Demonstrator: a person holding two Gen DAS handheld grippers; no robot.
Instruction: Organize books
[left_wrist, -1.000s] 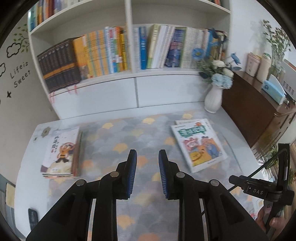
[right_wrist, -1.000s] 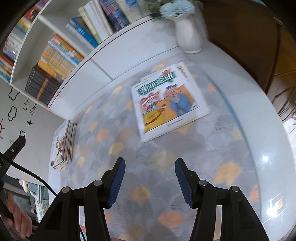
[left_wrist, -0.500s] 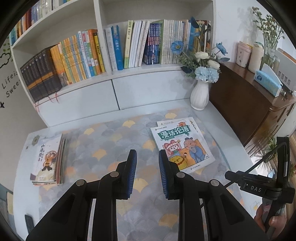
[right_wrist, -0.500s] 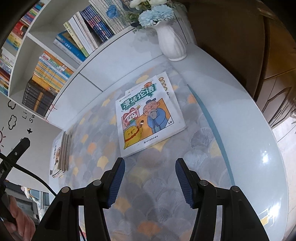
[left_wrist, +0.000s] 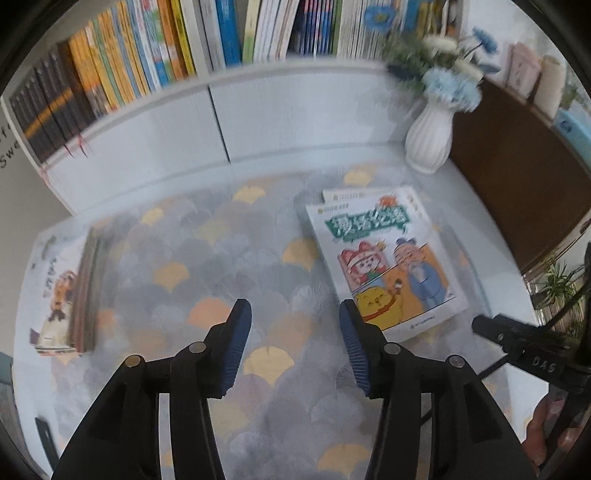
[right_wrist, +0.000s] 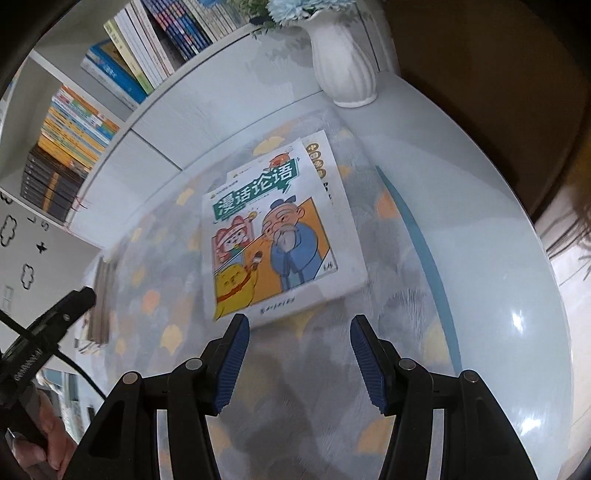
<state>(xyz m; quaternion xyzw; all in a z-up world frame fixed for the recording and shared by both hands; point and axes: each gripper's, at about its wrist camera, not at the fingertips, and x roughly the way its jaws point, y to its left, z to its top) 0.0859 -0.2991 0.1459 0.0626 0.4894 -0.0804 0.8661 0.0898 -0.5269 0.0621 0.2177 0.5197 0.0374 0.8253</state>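
Left hand-held gripper (left_wrist: 295, 345) jaws just widening, empty; right hand-held gripper (right_wrist: 300, 360) spread, empty. Comic book (right_wrist: 275, 236) at 12 o'clock: approach near edge low.

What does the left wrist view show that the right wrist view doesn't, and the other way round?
Only the left wrist view: the left gripper, jaws just opened with nothing between them, the cover of the book stack, and jars on the cabinet.
Only the right wrist view: the right gripper, open and empty, and wall decals.
Both: the comic book lying on another book, the vase, the shelf books, the mat.
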